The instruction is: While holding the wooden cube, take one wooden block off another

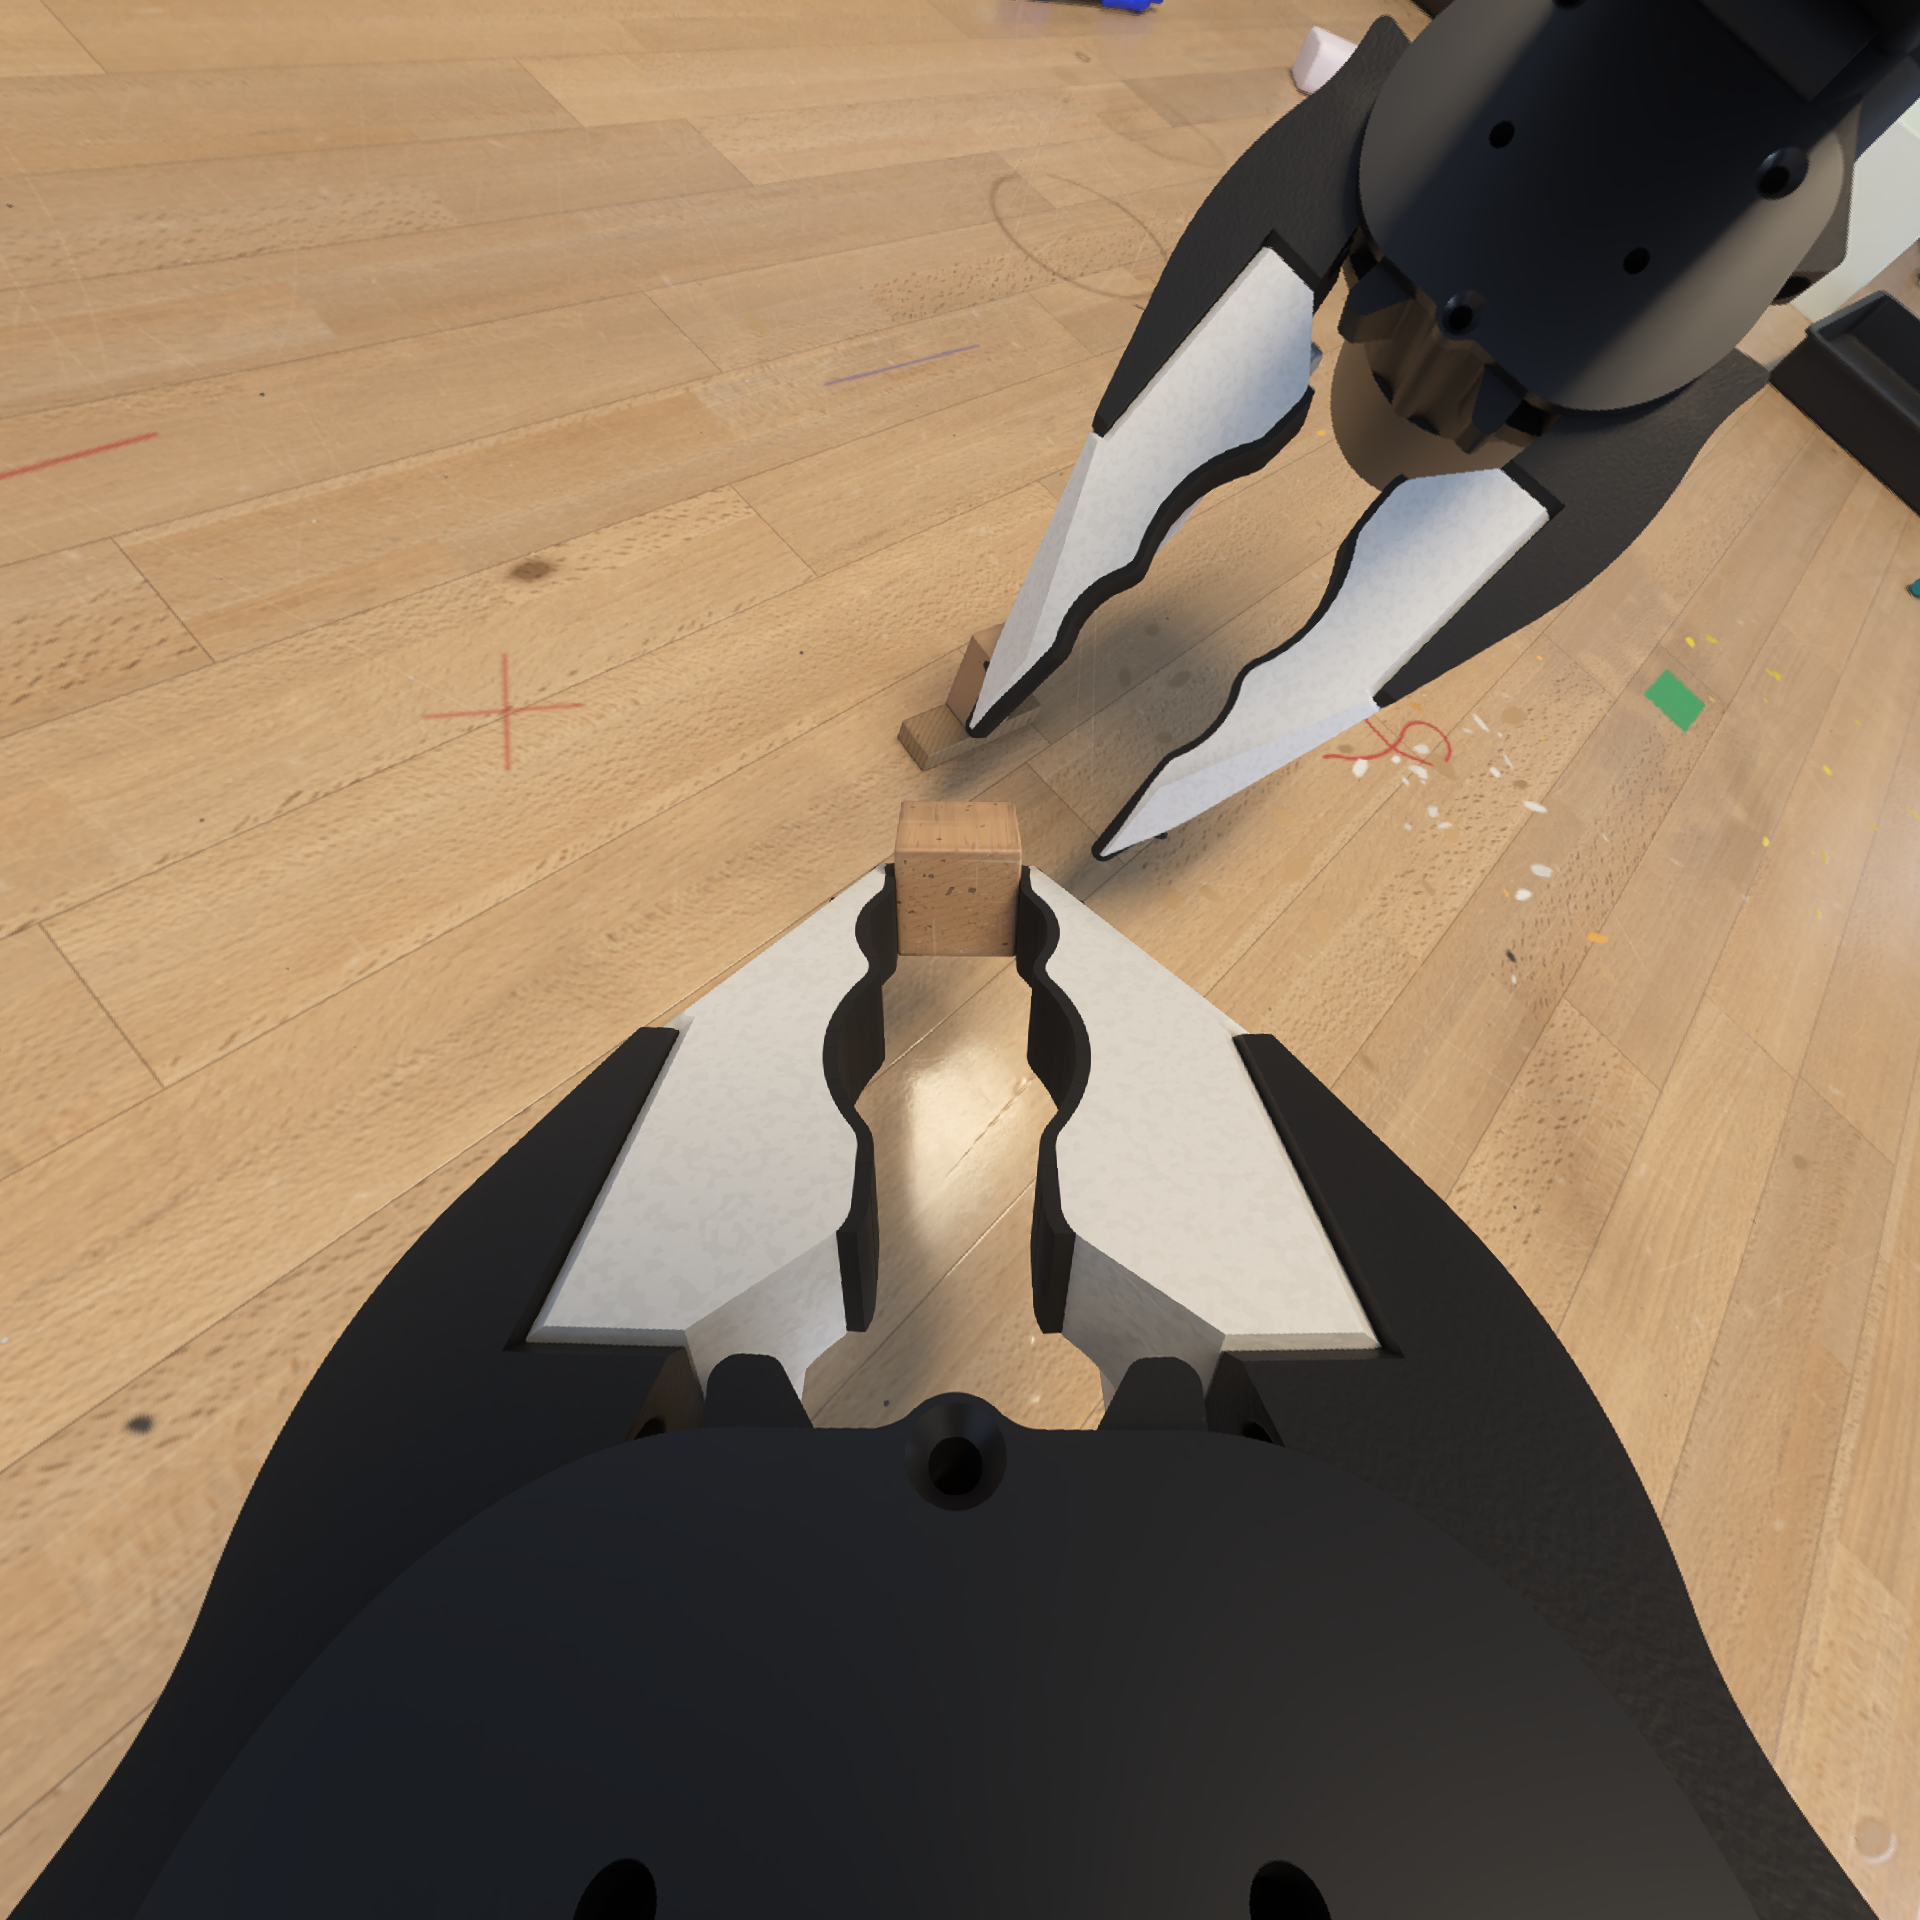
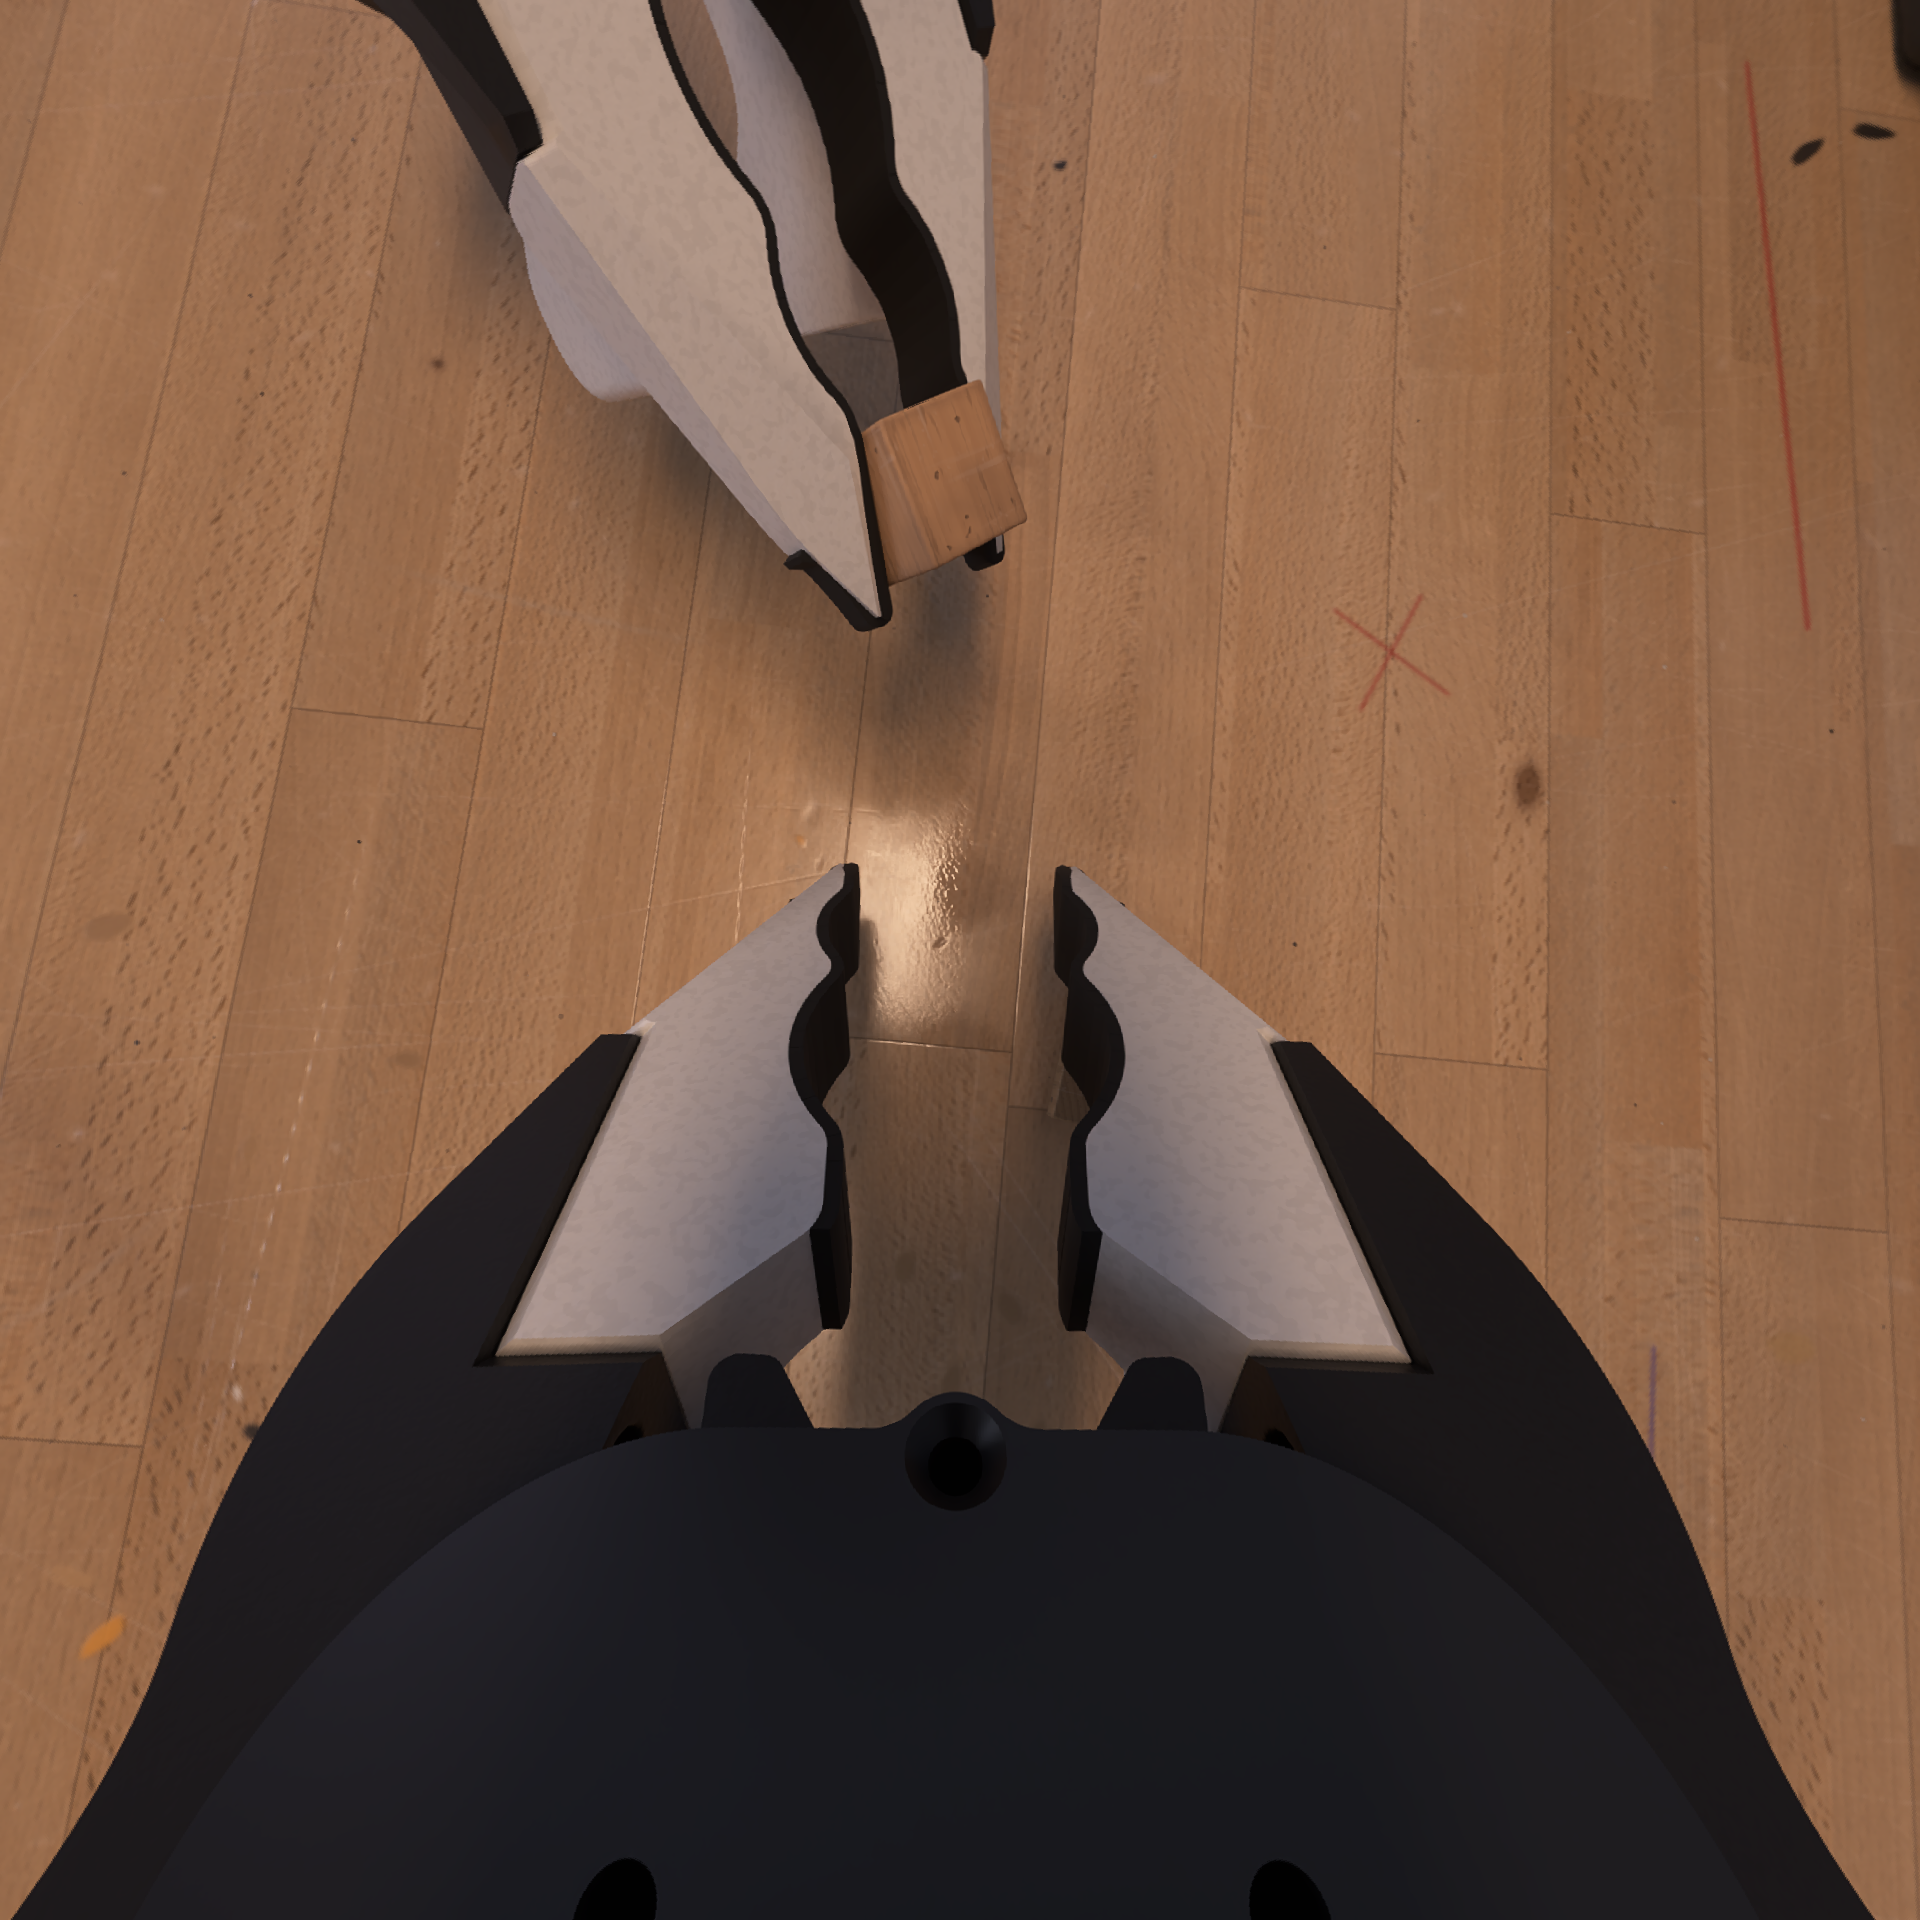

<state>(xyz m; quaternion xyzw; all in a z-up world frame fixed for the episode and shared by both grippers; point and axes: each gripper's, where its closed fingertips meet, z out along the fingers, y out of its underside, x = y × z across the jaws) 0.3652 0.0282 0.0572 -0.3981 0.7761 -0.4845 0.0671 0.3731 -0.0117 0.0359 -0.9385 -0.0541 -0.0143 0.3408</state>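
My left gripper [image 1: 956,883] is shut on the wooden cube [image 1: 956,878] and holds it at its fingertips above the wooden floor. Just beyond it, a small wooden block [image 1: 977,667] stands on a flat wooden block [image 1: 928,740]. My right gripper [image 1: 1039,790] comes down from the upper right, open, with one fingertip right beside the small block and partly hiding it. In the right wrist view my right gripper [image 2: 956,883] is open and empty. The left gripper [image 2: 930,587] with the cube [image 2: 940,483] shows ahead. The two stacked blocks do not show there.
A red cross [image 1: 506,710] is drawn on the floor to the left of the blocks. A green patch [image 1: 1675,698] and paint specks lie to the right. A black box [image 1: 1870,374] sits at the right edge and a white object [image 1: 1320,57] at the top.
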